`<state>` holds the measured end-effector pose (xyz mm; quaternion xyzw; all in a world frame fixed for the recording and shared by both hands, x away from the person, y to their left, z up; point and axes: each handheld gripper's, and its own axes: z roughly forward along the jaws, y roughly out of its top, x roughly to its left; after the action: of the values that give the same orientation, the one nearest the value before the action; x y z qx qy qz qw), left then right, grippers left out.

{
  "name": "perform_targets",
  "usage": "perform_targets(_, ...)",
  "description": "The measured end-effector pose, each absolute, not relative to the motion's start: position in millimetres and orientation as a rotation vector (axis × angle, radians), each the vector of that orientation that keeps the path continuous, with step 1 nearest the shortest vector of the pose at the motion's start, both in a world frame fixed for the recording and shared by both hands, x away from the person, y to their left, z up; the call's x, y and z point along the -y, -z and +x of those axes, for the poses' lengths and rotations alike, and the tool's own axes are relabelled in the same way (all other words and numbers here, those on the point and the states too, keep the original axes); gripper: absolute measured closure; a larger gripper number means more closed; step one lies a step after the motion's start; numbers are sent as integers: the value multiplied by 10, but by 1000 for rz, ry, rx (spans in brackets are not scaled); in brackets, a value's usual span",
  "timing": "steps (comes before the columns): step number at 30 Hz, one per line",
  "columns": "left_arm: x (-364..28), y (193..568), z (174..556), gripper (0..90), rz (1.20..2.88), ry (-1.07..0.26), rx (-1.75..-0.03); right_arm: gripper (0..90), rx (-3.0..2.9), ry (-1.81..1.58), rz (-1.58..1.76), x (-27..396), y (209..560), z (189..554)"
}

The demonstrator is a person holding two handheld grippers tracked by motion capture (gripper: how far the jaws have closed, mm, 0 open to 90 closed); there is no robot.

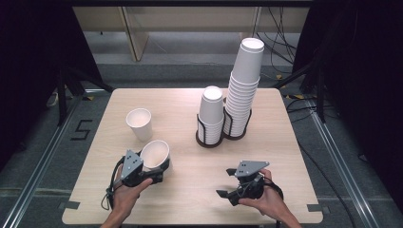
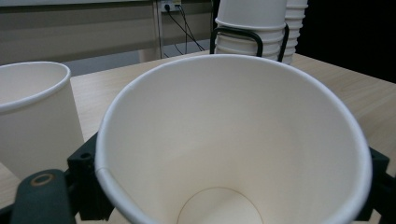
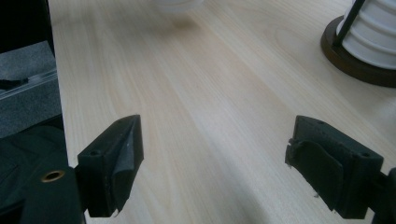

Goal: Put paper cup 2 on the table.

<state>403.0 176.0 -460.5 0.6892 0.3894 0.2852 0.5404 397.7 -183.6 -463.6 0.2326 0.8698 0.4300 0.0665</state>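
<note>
Left gripper point(image 1: 159, 172) grips tilted paper cup point(image 1: 155, 154); right gripper point(image 1: 227, 183) agape

**Two loose cups, two stacks, two grippers**

Count them off: two single paper cups, one standing cup point(image 1: 139, 123) on the table point(image 1: 190, 190), one tilted cup point(image 1: 155, 154) in the jaws. Two stacks in black wire holders, a short stack point(image 1: 211, 114) and a tall stack point(image 1: 244, 85). Two hand-held grippers, left gripper point(image 1: 159, 175) and right gripper point(image 1: 227, 183).
</note>
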Motion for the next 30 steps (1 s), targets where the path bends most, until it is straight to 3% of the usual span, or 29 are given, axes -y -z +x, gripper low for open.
perform_targets(30,-1585,4676,4793,141,1657,-767,-1008,186,-2638,-1274,705,1896,4702,3938)
